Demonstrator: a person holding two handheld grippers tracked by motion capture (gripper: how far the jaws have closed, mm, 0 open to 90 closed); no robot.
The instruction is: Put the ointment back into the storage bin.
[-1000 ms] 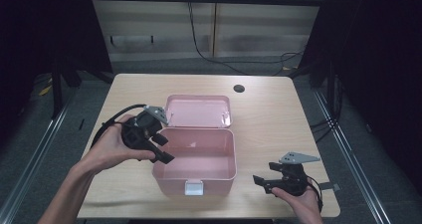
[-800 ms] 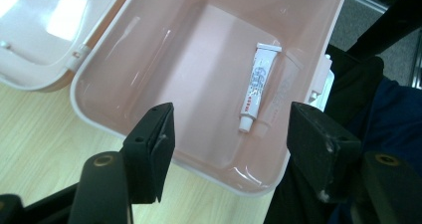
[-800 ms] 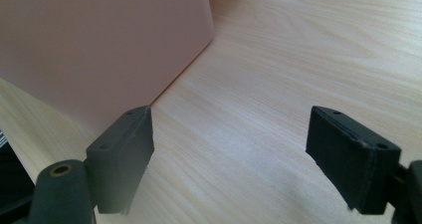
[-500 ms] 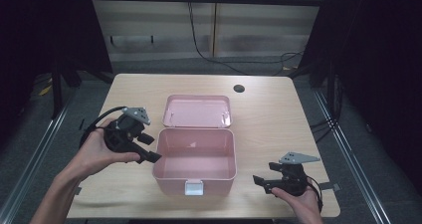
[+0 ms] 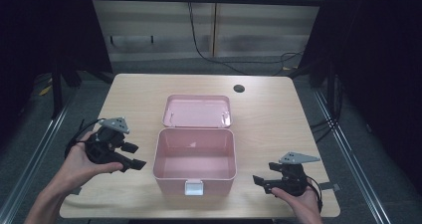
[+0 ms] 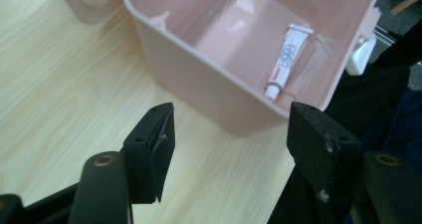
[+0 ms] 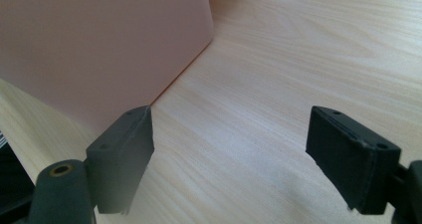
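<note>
The pink box [image 5: 195,157] sits open mid-tabletop [image 5: 139,92], a small white tube [image 6: 288,59] lying inside against its wall. The left claw [image 5: 130,162], spread and empty, is just left of the box; the right claw [image 5: 260,180], also spread, rests just right of it.

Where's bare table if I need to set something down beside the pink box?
Bare wood runs along the far edge of the table, behind the open lid, broken by the round cable hole. The strip between the pink box and the right edge is free. Near corners are crowded: left hand-held gripper, right hand-held gripper.
</note>
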